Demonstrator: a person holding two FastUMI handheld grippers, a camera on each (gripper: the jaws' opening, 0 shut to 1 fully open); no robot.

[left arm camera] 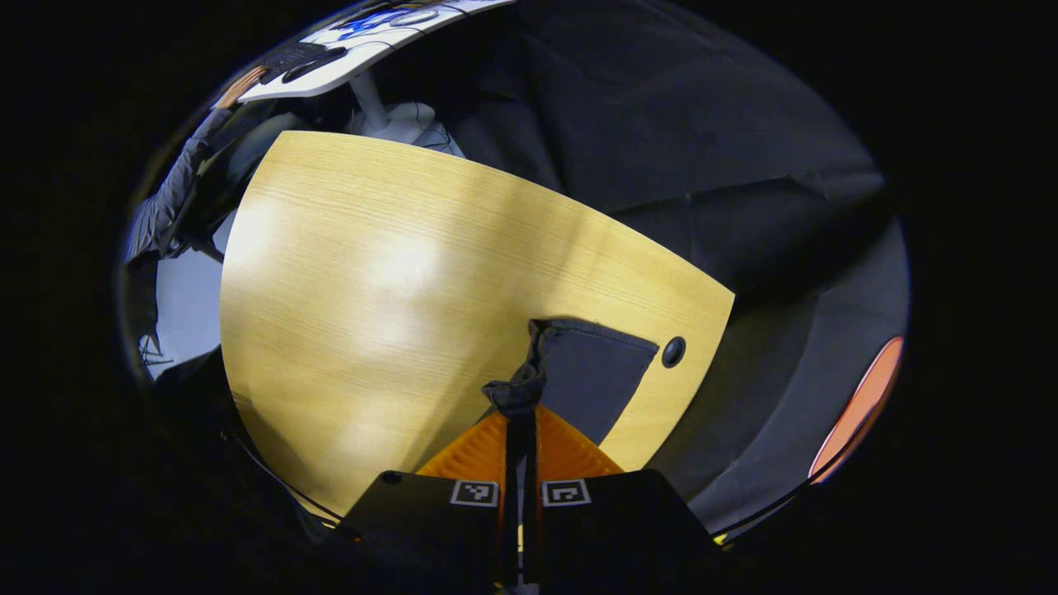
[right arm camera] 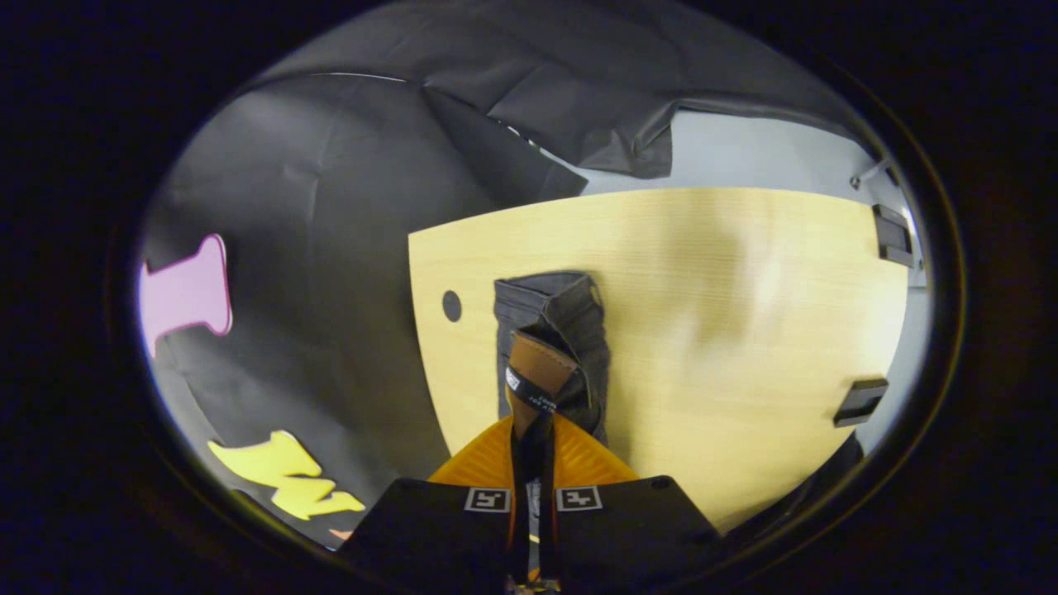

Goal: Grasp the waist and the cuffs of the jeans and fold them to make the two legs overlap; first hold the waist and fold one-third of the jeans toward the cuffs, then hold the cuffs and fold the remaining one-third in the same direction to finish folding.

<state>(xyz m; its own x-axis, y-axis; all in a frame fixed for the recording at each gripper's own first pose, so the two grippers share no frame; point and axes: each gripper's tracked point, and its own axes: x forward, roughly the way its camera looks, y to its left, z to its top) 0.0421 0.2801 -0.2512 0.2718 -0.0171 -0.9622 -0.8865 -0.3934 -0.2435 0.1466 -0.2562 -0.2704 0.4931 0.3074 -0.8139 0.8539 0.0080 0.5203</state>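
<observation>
Jeans [left arm camera: 591, 372]: dark denim, lifted off the pale wooden surface [left arm camera: 372, 289], a part draped down onto it near a corner with a round hole [left arm camera: 674, 352]. Waist end, marked by a brown leather patch [right arm camera: 537, 364], is pinched in the right gripper [right arm camera: 533, 430], jaws pressed together on it. A bunched hem, judged the cuffs, is pinched likewise in the left gripper [left arm camera: 519, 417]. Progress: judged early, at the leg-overlapping stage; both one-third folds are judged still to be made.
</observation>
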